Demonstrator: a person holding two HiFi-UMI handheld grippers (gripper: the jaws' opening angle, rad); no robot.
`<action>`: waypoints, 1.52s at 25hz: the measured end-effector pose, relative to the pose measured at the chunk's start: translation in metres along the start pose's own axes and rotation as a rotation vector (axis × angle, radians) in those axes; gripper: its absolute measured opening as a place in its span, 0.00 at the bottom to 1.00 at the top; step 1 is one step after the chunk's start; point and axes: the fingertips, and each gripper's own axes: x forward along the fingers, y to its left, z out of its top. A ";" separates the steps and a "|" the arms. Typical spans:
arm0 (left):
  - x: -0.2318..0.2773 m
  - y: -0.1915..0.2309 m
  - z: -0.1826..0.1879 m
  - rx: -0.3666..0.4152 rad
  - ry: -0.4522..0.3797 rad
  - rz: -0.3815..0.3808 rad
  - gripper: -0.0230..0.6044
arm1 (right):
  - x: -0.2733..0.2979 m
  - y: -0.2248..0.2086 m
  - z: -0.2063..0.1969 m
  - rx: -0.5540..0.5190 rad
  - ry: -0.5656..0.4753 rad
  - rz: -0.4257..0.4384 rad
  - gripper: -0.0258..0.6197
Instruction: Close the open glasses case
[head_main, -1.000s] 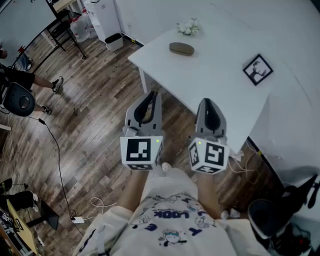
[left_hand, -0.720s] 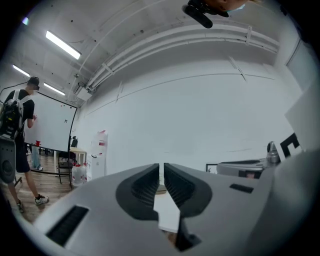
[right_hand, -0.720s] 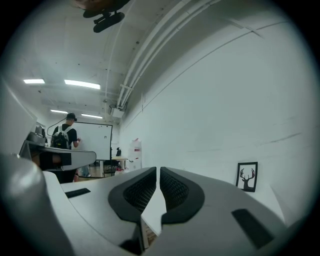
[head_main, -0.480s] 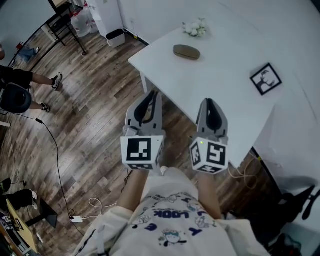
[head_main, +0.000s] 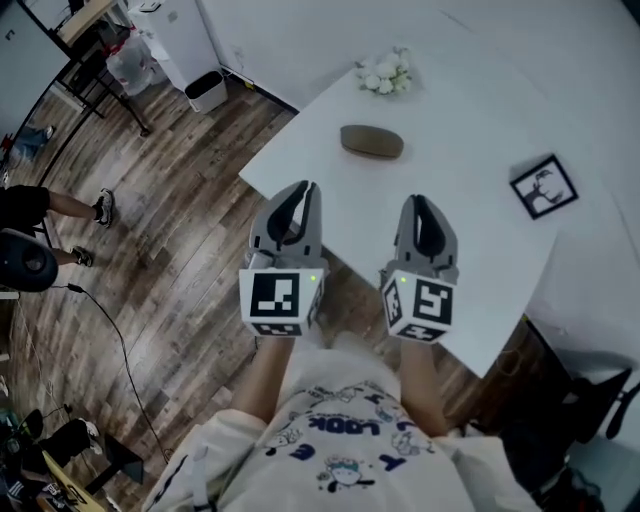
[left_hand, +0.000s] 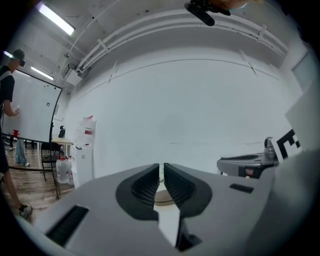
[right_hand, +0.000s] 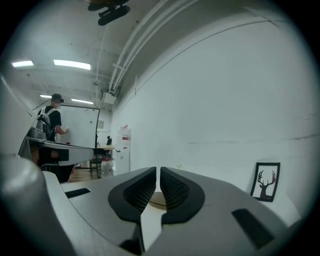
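Observation:
A brown oval glasses case (head_main: 372, 141) lies on the white table (head_main: 470, 120), and from above its lid looks down. Both grippers are held level, side by side, just short of it. My left gripper (head_main: 300, 190) hangs over the table's near corner, jaws together with only a thin slit and nothing between them. My right gripper (head_main: 422, 203) is over the tabletop, also shut and empty. A strip of the tan case (left_hand: 162, 197) shows past the left gripper (left_hand: 161, 167), and the case (right_hand: 156, 200) shows again beyond the right gripper (right_hand: 158, 171).
A bunch of white flowers (head_main: 385, 72) lies behind the case. A framed deer picture (head_main: 545, 187) stands at the table's right. Left of the table is wooden floor with a white bin (head_main: 207, 90), a cable (head_main: 110, 330) and a person's legs (head_main: 60, 205).
Both grippers have moved forward together toward the table. They were over the floor beside it; now their tips are over its near edge, and the case is closer.

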 end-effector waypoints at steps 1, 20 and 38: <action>0.016 0.009 0.000 0.001 0.008 -0.012 0.08 | 0.017 -0.001 -0.001 -0.006 0.015 -0.007 0.05; 0.225 0.062 -0.096 0.148 0.319 -0.347 0.09 | 0.209 -0.009 -0.094 -0.327 0.432 0.321 0.38; 0.292 0.051 -0.223 0.507 0.632 -0.914 0.30 | 0.243 -0.018 -0.211 -0.701 0.747 0.797 0.50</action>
